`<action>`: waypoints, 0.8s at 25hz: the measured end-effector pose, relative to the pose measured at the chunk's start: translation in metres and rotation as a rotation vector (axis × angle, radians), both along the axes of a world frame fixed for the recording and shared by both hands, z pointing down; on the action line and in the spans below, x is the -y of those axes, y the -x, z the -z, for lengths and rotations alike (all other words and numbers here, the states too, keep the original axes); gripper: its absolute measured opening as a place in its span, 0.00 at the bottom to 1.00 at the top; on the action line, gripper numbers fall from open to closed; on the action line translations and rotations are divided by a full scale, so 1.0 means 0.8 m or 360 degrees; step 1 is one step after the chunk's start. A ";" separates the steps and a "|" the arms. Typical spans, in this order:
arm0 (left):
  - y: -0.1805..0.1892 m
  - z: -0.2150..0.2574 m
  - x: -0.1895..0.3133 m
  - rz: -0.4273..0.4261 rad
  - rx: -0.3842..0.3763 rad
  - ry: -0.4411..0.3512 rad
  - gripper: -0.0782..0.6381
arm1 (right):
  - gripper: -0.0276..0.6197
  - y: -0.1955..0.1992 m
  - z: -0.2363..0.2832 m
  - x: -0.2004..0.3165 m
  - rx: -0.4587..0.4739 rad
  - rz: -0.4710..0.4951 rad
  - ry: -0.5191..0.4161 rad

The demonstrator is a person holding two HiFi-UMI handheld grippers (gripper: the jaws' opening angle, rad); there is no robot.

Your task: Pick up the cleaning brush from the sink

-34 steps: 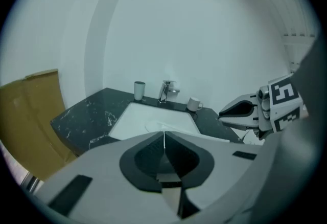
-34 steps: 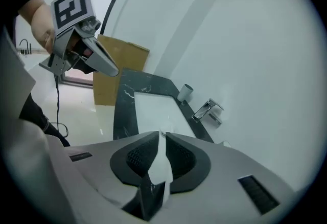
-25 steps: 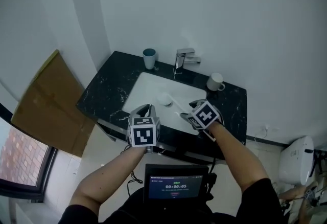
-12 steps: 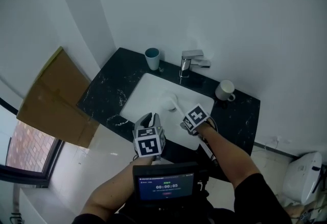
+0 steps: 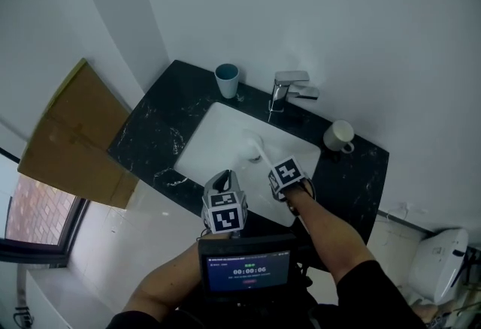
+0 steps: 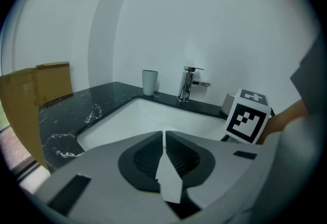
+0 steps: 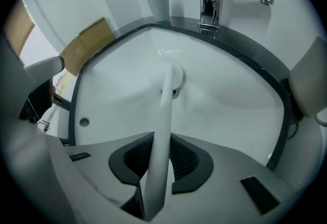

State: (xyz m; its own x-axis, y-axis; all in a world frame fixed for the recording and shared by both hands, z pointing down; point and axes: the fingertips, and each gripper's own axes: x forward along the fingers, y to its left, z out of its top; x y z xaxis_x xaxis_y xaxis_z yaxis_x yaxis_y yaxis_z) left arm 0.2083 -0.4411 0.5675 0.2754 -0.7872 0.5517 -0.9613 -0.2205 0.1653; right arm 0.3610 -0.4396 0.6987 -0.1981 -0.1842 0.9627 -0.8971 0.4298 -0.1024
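A white cleaning brush (image 5: 258,149) lies in the white sink (image 5: 214,141), its head near the drain and its long handle (image 7: 164,115) pointing toward me. My right gripper (image 5: 270,166) points steeply down into the basin. Its jaws are closing, with the handle between them, and both dark pads (image 7: 186,159) touch it in the right gripper view. My left gripper (image 5: 220,180) hovers over the sink's front edge to the left of the right one. It is shut with nothing in it, its pads (image 6: 179,154) meeting at a thin seam.
A chrome faucet (image 5: 289,87) stands behind the basin on the black marble counter (image 5: 150,132), with a teal cup (image 5: 227,79) to its left and a white mug (image 5: 340,136) to its right. Cardboard (image 5: 71,132) leans at the left. A toilet (image 5: 440,267) is at the lower right.
Both grippers have dropped toward the sink. The right one has come down over the brush handle and its jaws have closed from wide open onto it.
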 end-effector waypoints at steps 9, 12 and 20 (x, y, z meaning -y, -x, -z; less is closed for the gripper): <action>0.006 -0.009 0.004 0.0022 0.0007 0.0023 0.13 | 0.13 0.001 0.000 0.000 0.0002 -0.0050 -0.0028; 0.008 -0.007 0.001 0.0028 0.0002 0.0023 0.13 | 0.13 0.001 0.001 0.001 0.0010 -0.0052 -0.0030; 0.017 0.019 -0.003 -0.0002 0.0073 -0.0081 0.13 | 0.13 -0.004 0.008 0.001 0.0035 -0.0056 -0.0083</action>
